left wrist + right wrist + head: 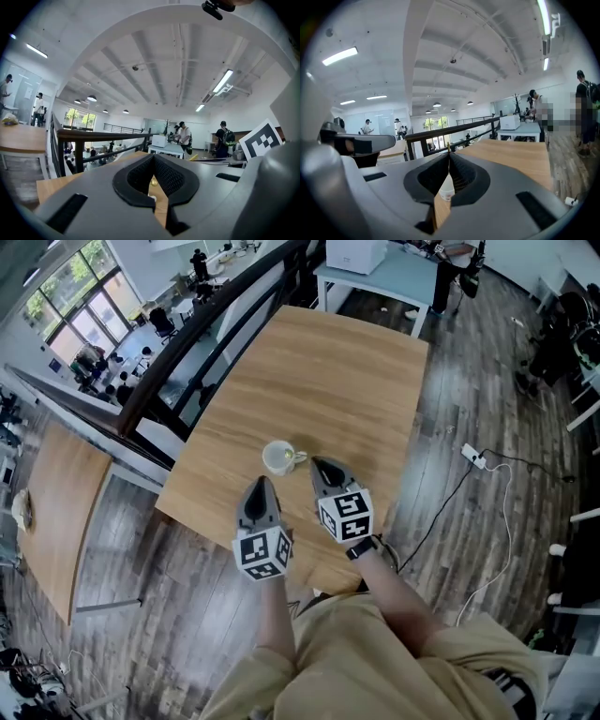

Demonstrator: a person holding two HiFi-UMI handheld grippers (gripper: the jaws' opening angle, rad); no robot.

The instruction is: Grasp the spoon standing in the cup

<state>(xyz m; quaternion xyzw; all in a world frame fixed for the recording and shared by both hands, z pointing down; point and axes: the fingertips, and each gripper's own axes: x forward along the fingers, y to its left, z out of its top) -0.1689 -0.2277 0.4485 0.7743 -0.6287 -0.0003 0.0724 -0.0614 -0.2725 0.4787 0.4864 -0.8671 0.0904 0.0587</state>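
Note:
A white cup point(278, 457) stands on the wooden table point(328, 371) near its front edge, with a spoon point(298, 457) leaning out over its right rim. My left gripper point(260, 482) is shut just in front of the cup. My right gripper point(316, 463) is shut too, its tip close to the right of the cup by the spoon; contact cannot be made out. In the right gripper view the cup point(446, 187) shows through the gap behind the closed jaws, and the gold spoon tip point(449, 146) pokes up above them. The left gripper view shows a gold glint point(153, 181) between its pads.
A dark railing point(202, 343) runs along the table's left side. Another wooden table point(52, 502) stands lower left. A pale table with a white box point(354, 254) is at the back. A power strip point(473, 457) and cable lie on the floor at right. People stand far off.

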